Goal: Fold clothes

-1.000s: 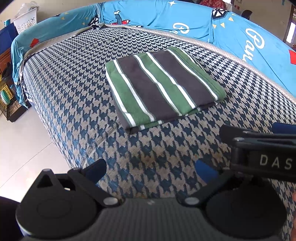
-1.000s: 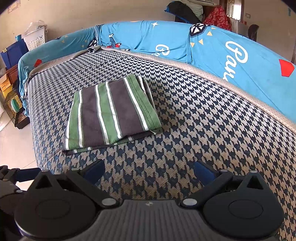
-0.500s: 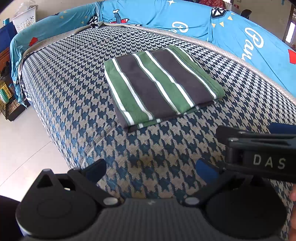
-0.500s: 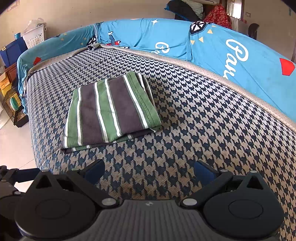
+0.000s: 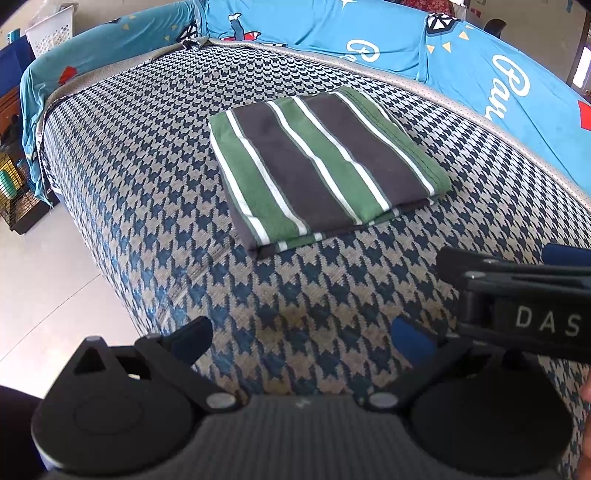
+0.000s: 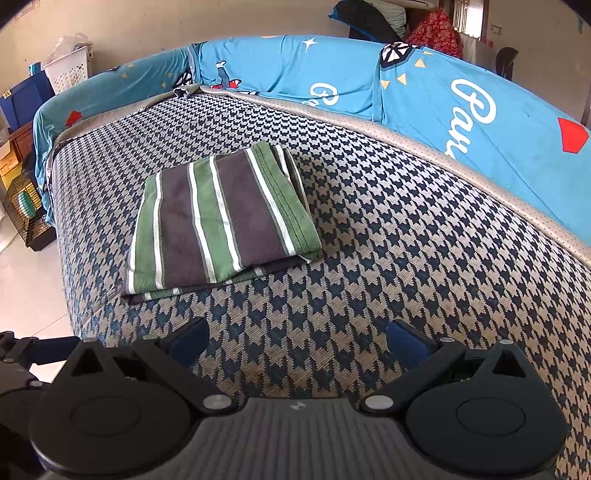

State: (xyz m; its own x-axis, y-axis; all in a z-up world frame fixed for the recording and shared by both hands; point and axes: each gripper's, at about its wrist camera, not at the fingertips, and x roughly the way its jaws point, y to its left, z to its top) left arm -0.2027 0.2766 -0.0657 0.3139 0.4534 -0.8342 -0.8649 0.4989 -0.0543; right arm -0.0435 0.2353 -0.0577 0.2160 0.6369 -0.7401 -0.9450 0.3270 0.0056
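Note:
A folded garment (image 5: 325,173) with green, dark grey and white stripes lies flat on the houndstooth sofa seat (image 5: 140,155); the same folded garment (image 6: 221,218) shows left of centre in the right wrist view. My left gripper (image 5: 301,338) is open, held back near the seat's front edge, with nothing between its fingers. My right gripper (image 6: 297,338) is open too, empty, and well short of the garment. The right gripper's body (image 5: 517,291) juts in from the right of the left wrist view.
A blue printed cover (image 6: 406,85) drapes the sofa back and left arm. A white laundry basket (image 6: 70,70) and a wire cage (image 6: 26,206) stand to the left, beside the pale floor (image 5: 37,277). Clothes are piled behind the sofa (image 6: 406,22).
Both views have shifted only slightly; the garment lies as before. Both grippers remain open and empty.

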